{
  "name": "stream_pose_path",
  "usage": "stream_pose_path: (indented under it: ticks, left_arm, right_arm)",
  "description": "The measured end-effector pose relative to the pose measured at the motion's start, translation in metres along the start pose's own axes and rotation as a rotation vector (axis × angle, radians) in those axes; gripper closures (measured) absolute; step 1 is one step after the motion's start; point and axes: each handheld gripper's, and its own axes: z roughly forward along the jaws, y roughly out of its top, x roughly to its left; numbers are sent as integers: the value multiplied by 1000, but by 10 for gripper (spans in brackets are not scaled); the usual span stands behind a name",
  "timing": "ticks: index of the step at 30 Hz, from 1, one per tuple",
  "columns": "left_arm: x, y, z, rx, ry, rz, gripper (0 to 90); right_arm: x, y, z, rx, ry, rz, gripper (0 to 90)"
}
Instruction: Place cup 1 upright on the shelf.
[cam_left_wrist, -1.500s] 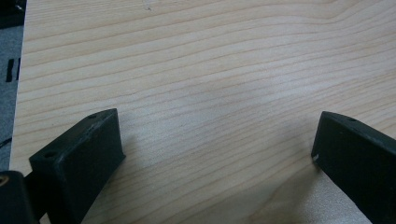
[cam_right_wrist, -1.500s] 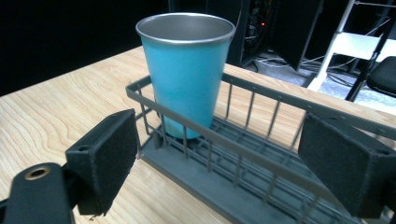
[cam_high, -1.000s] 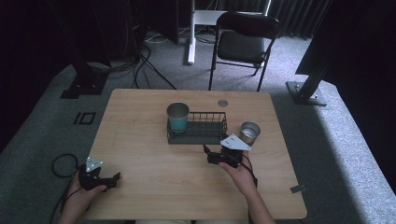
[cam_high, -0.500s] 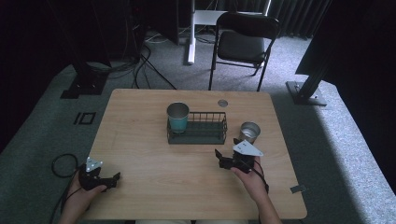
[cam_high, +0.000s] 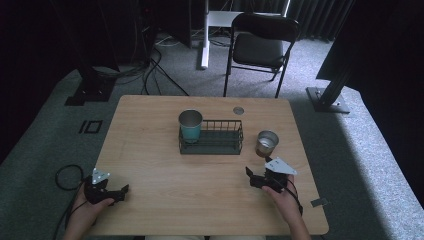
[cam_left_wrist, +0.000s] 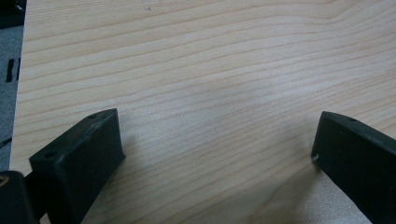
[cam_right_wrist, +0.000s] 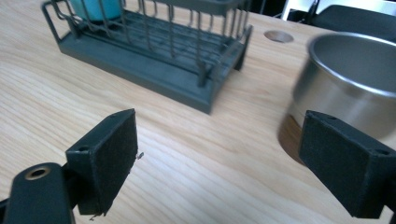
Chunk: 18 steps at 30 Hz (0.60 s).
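The left gripper (cam_high: 117, 191) rests low at the near left corner of the wooden table (cam_high: 150, 150), its jaws spread wide with bare wood grain between them and nothing in their grasp. The right gripper (cam_high: 252, 178) sits toward the near right of the table, jaws also wide apart and empty — in the right gripper view they frame open tabletop, with the steel cup (cam_right_wrist: 355, 84) standing just beyond the right-hand jaw.

In the high view that steel cup (cam_high: 267, 143) stands upright on the wood, near the right gripper and just beside the right end of the wire basket (cam_high: 220, 142), apart from it. The basket sits mid-table, and a teal cup (cam_high: 190, 126) with a metal rim stands upright in its left end. Beyond the basket a small round hole (cam_high: 238, 110) marks the tabletop — farther off, a black folding chair (cam_high: 260, 47) stands on the carpet.
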Motion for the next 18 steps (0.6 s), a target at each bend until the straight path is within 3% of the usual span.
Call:
stream_pose_path:
  ticks: [11,18]
  left_arm:
    - [0,0,0,0,0,0,25]
    - [0,0,0,0,0,0,25]
  right_arm:
    - [-31,-19,-22,34,-82,42,119]
    - [-47,-28,-32,80,-85,46,119]
